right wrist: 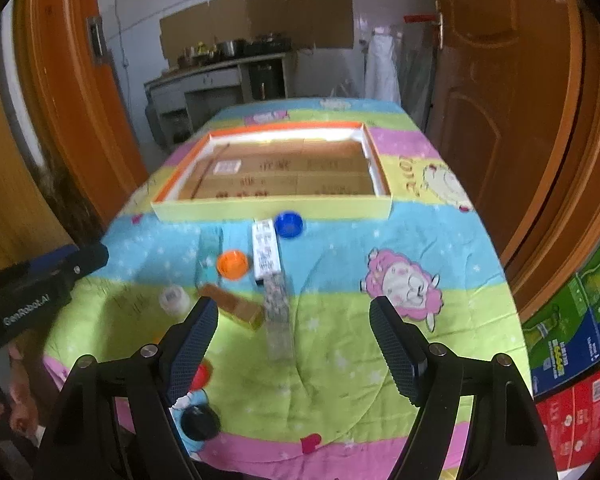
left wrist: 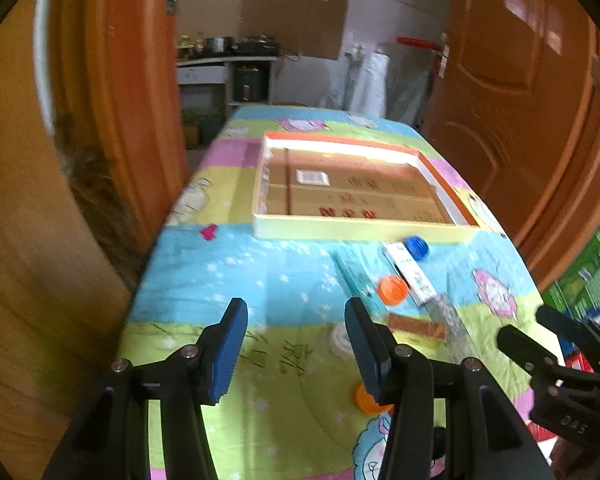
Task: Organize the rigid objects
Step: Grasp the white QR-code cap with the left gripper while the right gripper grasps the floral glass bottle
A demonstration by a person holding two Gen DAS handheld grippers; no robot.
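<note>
Two grippers are hovering above the table, and we are holding both with nothing between the fingers. Our left gripper (left wrist: 296,324) is standing with its blue pads spread wide over the green band of the cartoon-print cloth (left wrist: 236,272). Our right gripper (right wrist: 294,320) is spread just as wide, its fingers framing the lower end of the scattered items.

Just ahead of the right gripper, a brown box (right wrist: 234,307) is lying at a slant, touching a speckled clear strip (right wrist: 278,316) that is running toward us. A small white cap (right wrist: 174,299) is sitting to the left of the brown box. Beyond these, an orange cap (right wrist: 232,265) is resting between a pale teal strip (right wrist: 209,254) and a white printed box (right wrist: 265,251). A blue cap (right wrist: 289,224) is lying open side up just beside the far end of the white box, close to the tray's front wall.

Nearer our edge of the table, a black cap (right wrist: 200,422) and a partly hidden red cap (right wrist: 202,374) are sitting beside the right gripper's left finger.

Farther out, a shallow yellow-walled tray (right wrist: 276,206) with a cardboard-lined floor is lying mid-table; we are seeing no loose items inside it. Orange wooden doors (right wrist: 500,100) are flanking the table.
</note>
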